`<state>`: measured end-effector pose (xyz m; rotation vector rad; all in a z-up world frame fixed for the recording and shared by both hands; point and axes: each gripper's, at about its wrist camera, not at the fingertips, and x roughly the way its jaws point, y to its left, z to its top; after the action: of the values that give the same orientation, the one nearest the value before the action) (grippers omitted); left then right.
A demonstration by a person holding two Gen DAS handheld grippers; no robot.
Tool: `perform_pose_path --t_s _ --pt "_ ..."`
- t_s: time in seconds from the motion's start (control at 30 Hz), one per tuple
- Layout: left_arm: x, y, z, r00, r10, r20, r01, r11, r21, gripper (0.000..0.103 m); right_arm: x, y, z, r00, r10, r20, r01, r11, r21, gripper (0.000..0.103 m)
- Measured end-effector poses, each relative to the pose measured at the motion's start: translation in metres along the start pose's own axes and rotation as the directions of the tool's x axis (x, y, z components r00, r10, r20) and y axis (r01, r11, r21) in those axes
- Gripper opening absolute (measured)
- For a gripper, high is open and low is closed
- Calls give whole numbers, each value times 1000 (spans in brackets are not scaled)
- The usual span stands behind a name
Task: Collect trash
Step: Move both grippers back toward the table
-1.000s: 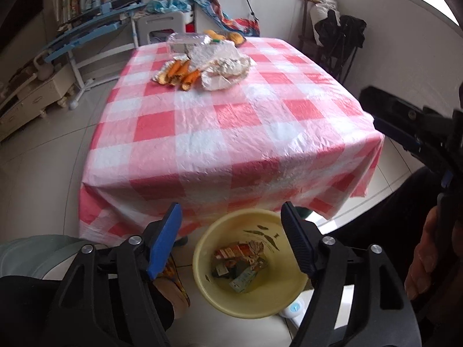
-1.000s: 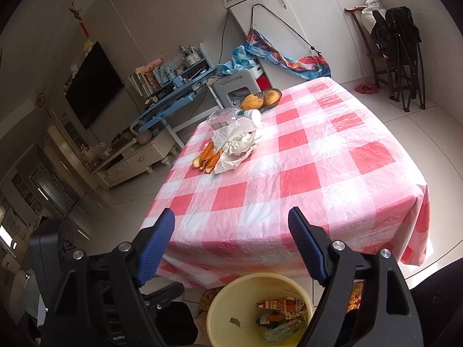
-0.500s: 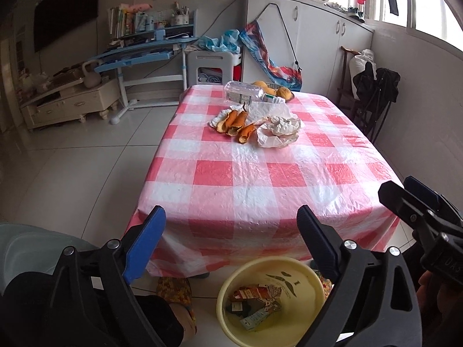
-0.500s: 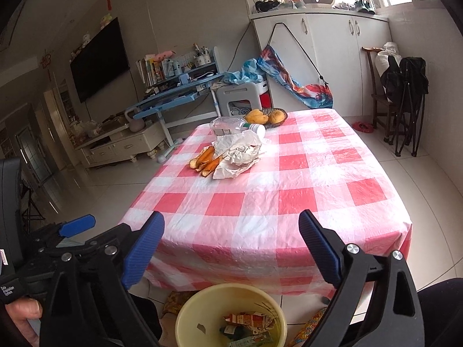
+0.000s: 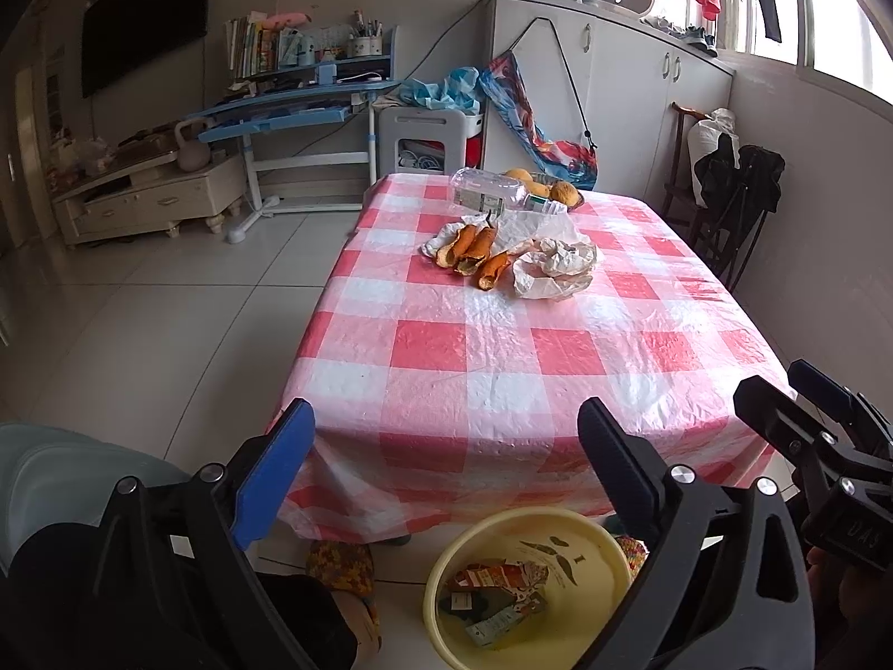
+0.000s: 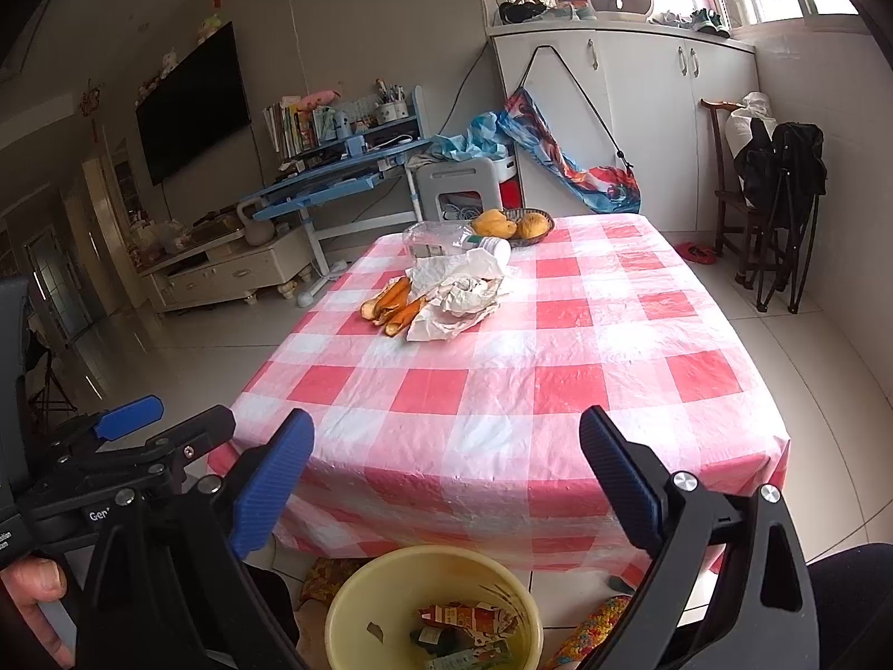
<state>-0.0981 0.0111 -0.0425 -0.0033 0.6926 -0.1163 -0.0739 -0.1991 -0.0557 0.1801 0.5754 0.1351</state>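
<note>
While both jaws opening (nothing between): one bucket, one bottle, three peels.

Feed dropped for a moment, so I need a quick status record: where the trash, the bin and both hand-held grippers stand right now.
bin: yellow bin on the floor at the table's near edge, cartons inside
trash on table: orange peels, crumpled paper, plastic bottle lying down, all at the far end
not trash: fruit basket
left hand-held gripper: open, nothing between its jaws
right hand-held gripper: open, nothing between its jaws
</note>
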Motion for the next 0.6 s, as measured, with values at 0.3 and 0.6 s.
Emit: perform_pose_path --t_s 0.3,0.6 --pt "0 1 0 1000 1 1 -1 1000 -1 92 2 1 -1 1000 0 -8 0 1000 -3 92" --pt "-1 2 1 1000 1 3 -1 1000 -3 93 3 2 -3 1000 1 -12 -1 1000 -4 92"
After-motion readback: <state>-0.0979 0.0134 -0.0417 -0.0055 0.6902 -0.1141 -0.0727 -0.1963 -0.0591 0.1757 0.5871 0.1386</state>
